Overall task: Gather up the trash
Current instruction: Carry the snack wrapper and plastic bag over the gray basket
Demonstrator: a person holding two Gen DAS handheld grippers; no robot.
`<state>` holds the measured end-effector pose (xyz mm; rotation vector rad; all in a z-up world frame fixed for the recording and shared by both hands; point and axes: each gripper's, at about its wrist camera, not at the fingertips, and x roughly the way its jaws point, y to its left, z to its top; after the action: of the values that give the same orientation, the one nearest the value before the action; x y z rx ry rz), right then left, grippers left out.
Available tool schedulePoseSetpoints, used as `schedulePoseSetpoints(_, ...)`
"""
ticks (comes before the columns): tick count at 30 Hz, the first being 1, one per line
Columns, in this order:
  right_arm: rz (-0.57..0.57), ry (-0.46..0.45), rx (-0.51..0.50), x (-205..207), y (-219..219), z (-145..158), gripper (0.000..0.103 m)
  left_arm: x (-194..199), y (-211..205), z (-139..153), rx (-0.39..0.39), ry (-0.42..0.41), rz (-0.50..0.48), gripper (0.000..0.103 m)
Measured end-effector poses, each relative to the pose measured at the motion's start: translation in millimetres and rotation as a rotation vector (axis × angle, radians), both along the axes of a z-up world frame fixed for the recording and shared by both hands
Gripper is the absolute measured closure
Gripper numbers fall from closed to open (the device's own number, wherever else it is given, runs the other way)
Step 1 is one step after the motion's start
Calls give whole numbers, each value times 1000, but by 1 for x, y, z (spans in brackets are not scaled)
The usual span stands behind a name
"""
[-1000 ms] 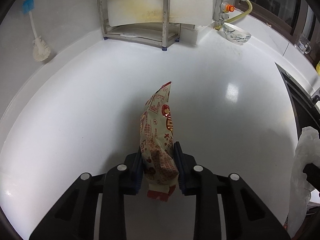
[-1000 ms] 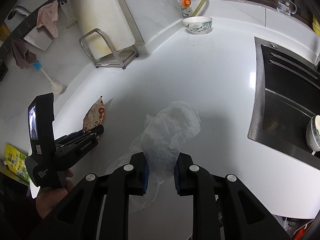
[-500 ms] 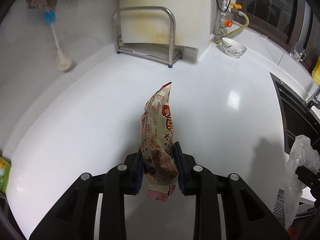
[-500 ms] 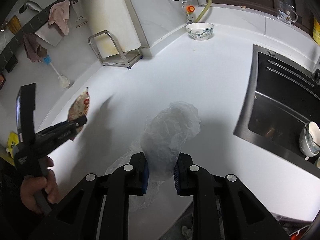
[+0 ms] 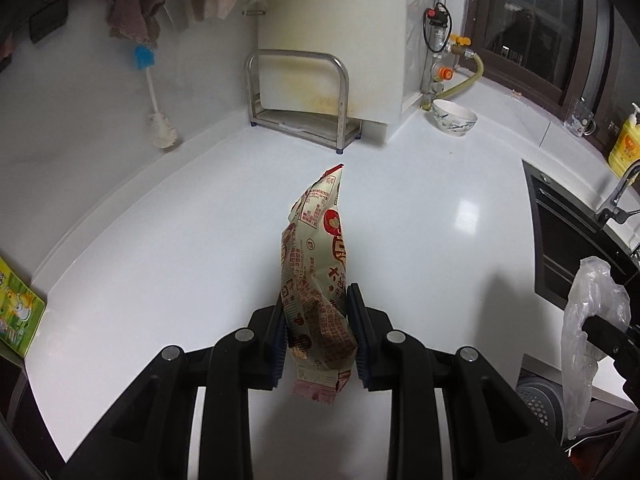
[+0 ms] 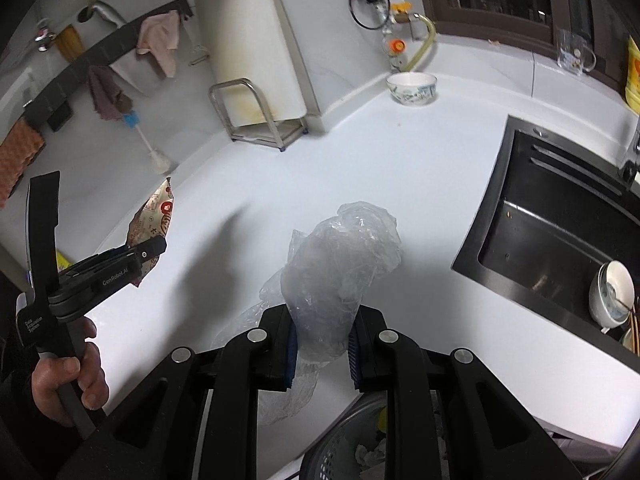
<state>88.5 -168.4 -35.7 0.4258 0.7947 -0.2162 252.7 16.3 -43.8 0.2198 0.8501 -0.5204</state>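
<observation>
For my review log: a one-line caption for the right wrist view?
Right gripper clamps a crumpled clear plastic bag above the white counter, trash basket below.

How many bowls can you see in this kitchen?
2: a white patterned ceramic bowl on the counter's back corner beside the yellow hose, and a white bowl inside the dark sink. Others may be hidden.

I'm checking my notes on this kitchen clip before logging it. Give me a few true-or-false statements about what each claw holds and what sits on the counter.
1. The left claw is shut on a printed snack wrapper. True.
2. The right claw is open and holds nothing. False: it grips a clear plastic bag.
3. A patterned bowl stands on the counter near the gas valve. True.
4. The snack wrapper lies flat on the counter. False: it is held up between the claw's fingers.
5. A mesh trash basket sits below the counter edge. True.
</observation>
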Motion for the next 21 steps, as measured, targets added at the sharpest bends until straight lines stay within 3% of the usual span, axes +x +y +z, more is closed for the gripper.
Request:
schedulePoseSetpoints(11,88,-36,27,-34,-21,3,83,-50,-1,23,-4,-33,84,76)
schedulePoseSetpoints(21,241,-41,47,-87,-61,-1,83,-137,-18,29,4,-26,252,76)
